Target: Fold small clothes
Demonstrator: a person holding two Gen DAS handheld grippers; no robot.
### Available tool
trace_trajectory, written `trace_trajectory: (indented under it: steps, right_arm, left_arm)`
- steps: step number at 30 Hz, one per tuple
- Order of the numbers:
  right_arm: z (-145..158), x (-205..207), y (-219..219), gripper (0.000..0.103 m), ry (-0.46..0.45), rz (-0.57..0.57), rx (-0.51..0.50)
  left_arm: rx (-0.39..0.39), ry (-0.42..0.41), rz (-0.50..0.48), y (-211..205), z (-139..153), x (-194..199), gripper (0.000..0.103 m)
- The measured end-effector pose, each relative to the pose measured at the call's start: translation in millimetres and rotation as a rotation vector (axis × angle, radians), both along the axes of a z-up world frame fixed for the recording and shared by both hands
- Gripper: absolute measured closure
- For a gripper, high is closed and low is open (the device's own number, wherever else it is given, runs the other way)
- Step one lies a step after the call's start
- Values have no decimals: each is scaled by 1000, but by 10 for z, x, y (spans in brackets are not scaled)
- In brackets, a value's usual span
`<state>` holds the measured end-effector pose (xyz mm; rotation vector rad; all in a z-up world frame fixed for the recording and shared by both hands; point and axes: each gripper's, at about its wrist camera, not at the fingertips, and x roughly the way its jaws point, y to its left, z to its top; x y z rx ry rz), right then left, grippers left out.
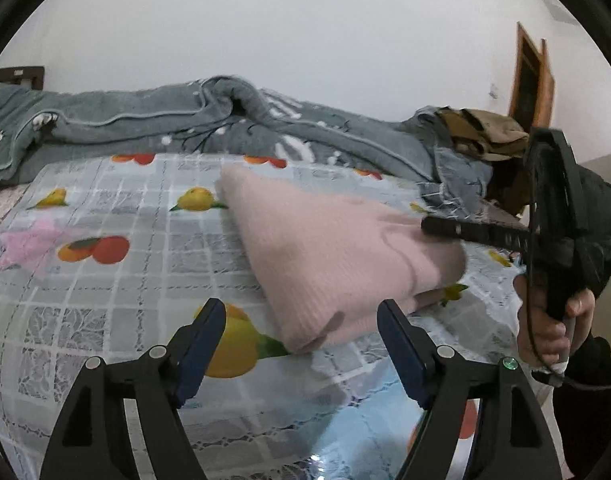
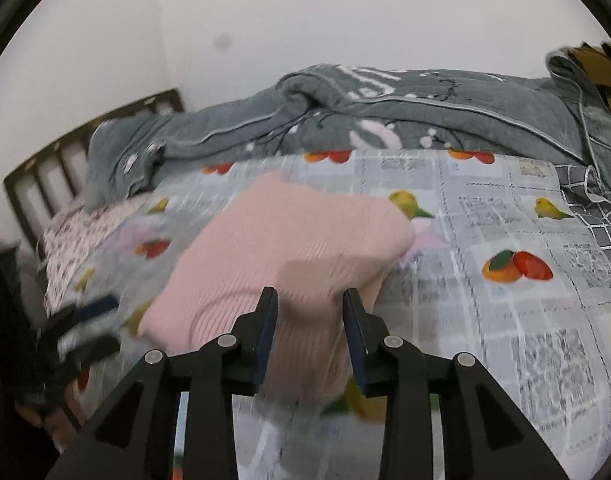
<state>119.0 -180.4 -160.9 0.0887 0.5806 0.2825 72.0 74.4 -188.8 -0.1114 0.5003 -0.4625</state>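
A pink knit garment (image 1: 329,252) lies folded on the fruit-print cloth (image 1: 117,292) that covers the bed. My left gripper (image 1: 301,312) is open, and its fingers straddle the garment's near corner just above the cloth. In the right wrist view the pink garment (image 2: 289,240) fills the middle, and my right gripper (image 2: 310,300) is open with the garment's near fold between its fingers. The right gripper also shows in the left wrist view (image 1: 437,226), its tip over the garment's right edge. The left gripper shows blurred at the left of the right wrist view (image 2: 93,324).
A rumpled grey quilt (image 1: 193,120) lies along the far side of the bed against the white wall. A dark wooden headboard (image 2: 85,152) stands at the left. A brown garment (image 1: 489,132) sits on the quilt's right end. A grey checked cloth (image 2: 593,208) lies at the right.
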Motion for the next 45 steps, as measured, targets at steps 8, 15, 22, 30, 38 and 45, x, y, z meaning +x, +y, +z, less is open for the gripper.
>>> trace_trajectory:
  steps: [8,15,22,30,38,45]
  right_arm:
    - [-290,189,5,90,60,-99,-140]
    - [-42,220,-120,80,8,-53,-99]
    - [-135,541,-139,80,54,-46,-93]
    - [-250,638,-227,78,132,-84,-155]
    - [87,900,-240,76,51,-78,-181]
    - [-239,1264,-233,76,147,-51,-154]
  left_arm:
    - [26,-2,4,-103,-12,110,26]
    - [-7,52,12,-89,136,390,26]
    - [70,125,43,-374,321,852,28]
    - [133,206,48,-543,50,895,26]
    - [51,186,14,-469,432,1515,38]
    - [48,274,0,-595,327,2118,60]
